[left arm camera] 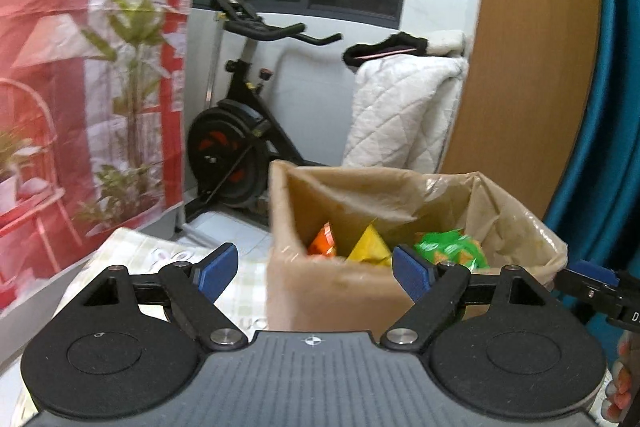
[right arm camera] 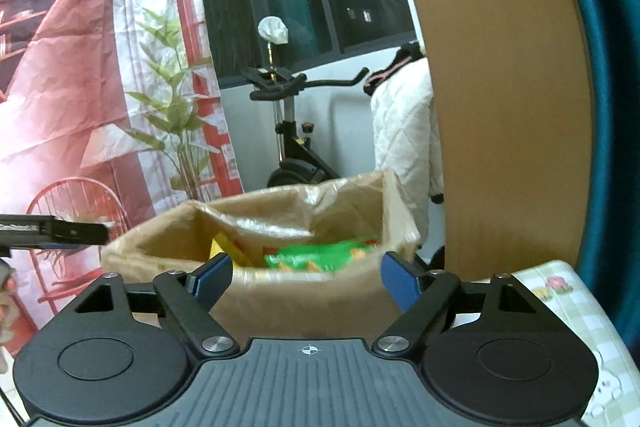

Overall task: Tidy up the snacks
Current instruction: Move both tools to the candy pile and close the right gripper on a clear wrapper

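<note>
Apparently near done: snack packets, orange (left arm camera: 322,242), yellow (left arm camera: 370,247) and green (left arm camera: 452,247), lie inside the lined cardboard box (left arm camera: 328,287). No loose snacks show on the table (left arm camera: 152,251); what remains off view I cannot tell. Left gripper (left arm camera: 316,269) and right gripper (right arm camera: 306,273) both hang before the box, fingers spread wide, holding nothing. Checked cloth covers the table; box sits toward its far edge. Room: exercise bike (left arm camera: 240,131), red printed backdrop (left arm camera: 60,67), wooden panel (left arm camera: 532,47).

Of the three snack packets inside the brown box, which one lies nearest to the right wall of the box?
The green packet. In the left wrist view it sits at the right side of the brown box, while the yellow packet is in the middle and the orange packet at the left.
</note>
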